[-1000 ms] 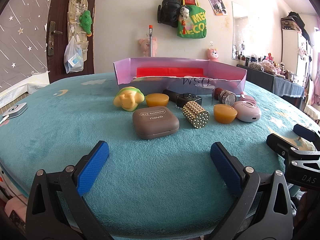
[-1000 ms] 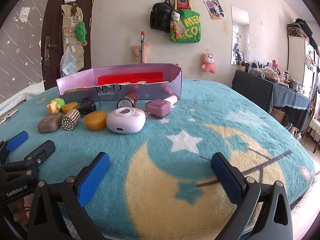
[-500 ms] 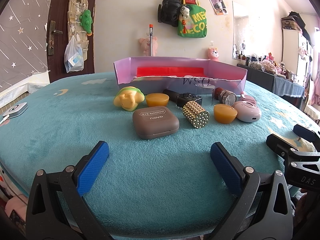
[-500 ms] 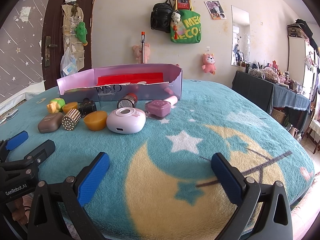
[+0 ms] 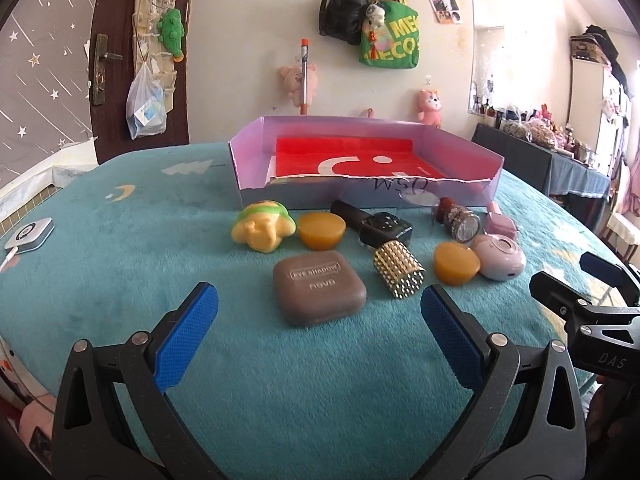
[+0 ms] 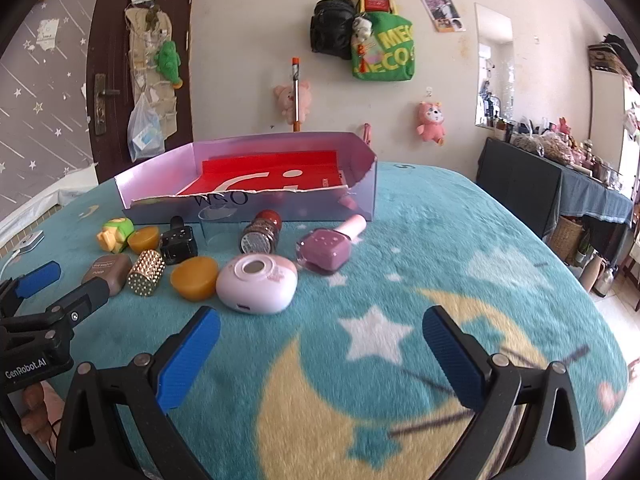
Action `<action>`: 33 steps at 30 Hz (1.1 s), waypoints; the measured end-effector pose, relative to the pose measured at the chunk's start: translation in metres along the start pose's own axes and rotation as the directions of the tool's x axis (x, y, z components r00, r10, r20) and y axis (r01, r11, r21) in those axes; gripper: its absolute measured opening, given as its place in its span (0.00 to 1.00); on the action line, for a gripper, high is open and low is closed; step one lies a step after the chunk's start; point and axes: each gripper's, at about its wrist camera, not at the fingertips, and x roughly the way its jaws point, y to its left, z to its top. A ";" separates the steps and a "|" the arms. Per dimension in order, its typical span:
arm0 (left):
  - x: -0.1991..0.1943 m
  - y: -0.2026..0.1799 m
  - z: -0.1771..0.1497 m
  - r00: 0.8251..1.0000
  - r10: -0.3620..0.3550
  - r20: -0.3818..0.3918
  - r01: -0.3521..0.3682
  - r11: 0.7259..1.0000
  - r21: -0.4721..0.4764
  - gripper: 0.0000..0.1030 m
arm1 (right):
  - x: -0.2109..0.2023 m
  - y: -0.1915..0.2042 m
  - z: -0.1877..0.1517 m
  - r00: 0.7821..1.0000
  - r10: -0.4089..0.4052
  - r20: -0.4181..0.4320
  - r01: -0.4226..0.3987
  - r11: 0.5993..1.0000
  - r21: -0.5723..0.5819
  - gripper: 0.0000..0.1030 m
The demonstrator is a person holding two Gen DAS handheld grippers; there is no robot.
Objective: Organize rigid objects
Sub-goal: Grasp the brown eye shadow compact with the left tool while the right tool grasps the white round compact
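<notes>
The task looks barely begun: nothing rigid lies in the lilac cardboard tray (image 5: pixel 362 194), whose floor shows only a red sheet, and every item waits on the teal plush cover (image 5: pixel 120 280) in front of it.

From the left in the left wrist view: a yellow-and-green turtle toy (image 5: pixel 262 230), an amber puck (image 5: pixel 321 230) just beside it, then the brown eye-shadow compact (image 5: pixel 318 293) nearest the camera. Behind it lies a black nail-polish bottle (image 5: pixel 380 226), with a gold studded cylinder (image 5: pixel 399 274) touching or nearly touching its base. Further right come a glittery brown jar (image 5: pixel 460 220), a second amber puck (image 5: pixel 456 267) and a pale pink oval case (image 5: pixel 500 258) side by side, with a mauve nail-polish bottle (image 6: pixel 330 248) at the far right. A clear item in front of the tray wall may be a small cup; it is too faint to tell.

The left gripper (image 5: pixel 319 334) hangs over the cover with its blue pads wide apart, empty, aimed at the compact. The right gripper (image 6: pixel 320 350) is likewise spread and empty, above the moon print, right of the pink case.

All the pieces remain to be moved, by my reading.
</notes>
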 end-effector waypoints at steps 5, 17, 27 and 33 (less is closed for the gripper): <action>0.014 0.007 0.014 0.997 0.005 -0.072 -0.006 1.000 -0.020 1.00 | 0.017 -0.002 0.020 0.995 0.060 -0.077 -0.058 0.998 0.028 1.00; 0.040 0.009 0.025 0.979 0.064 -0.193 -0.062 0.998 0.014 1.00 | 0.049 0.007 0.037 0.971 0.069 -0.227 -0.073 0.997 -0.012 1.00; 0.053 0.013 0.026 0.962 0.040 -0.268 -0.048 0.999 -0.021 0.89 | 0.058 0.012 0.042 0.964 0.080 -0.254 -0.089 0.996 -0.023 0.95; 0.053 0.014 0.031 0.964 -0.010 -0.265 -0.007 0.998 -0.064 0.71 | 0.062 0.015 0.038 0.953 0.138 -0.271 -0.146 0.989 -0.008 0.75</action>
